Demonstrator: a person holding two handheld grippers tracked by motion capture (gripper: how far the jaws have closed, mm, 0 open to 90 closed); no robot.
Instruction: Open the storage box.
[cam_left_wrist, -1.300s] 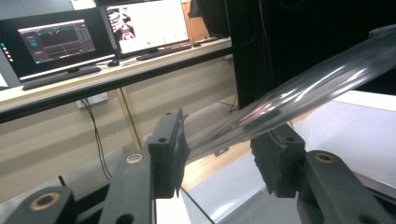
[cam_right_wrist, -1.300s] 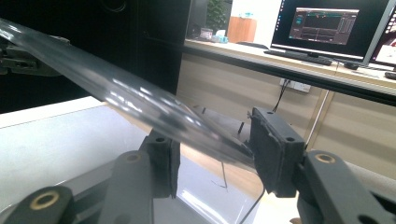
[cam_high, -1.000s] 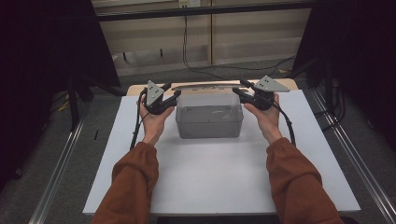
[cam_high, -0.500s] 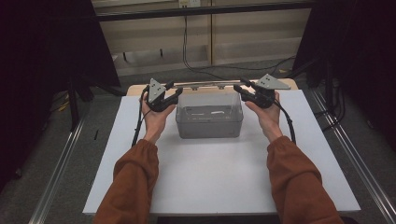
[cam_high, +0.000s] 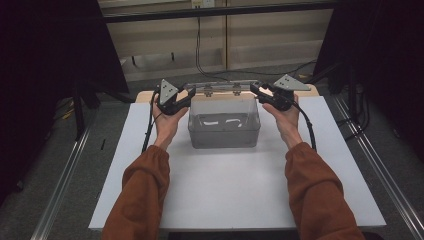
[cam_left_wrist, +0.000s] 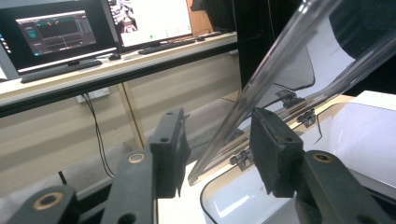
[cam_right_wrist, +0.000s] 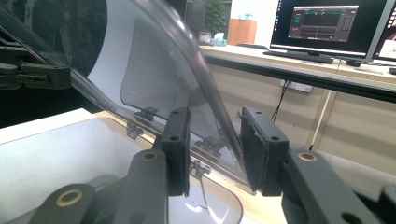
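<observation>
A clear plastic box (cam_high: 224, 122) sits near the far edge of the white desk (cam_high: 235, 185), its hinged transparent lid (cam_high: 222, 89) tilted up and back. The left tool (cam_high: 184, 96) and the right tool (cam_high: 257, 90) flank the lid's two ends. In each gripper view the lid's edge (cam_left_wrist: 243, 107) (cam_right_wrist: 210, 102) runs between the jaws, which have just been closing; they seem not yet to pinch it, gaps showing beside the pads.
</observation>
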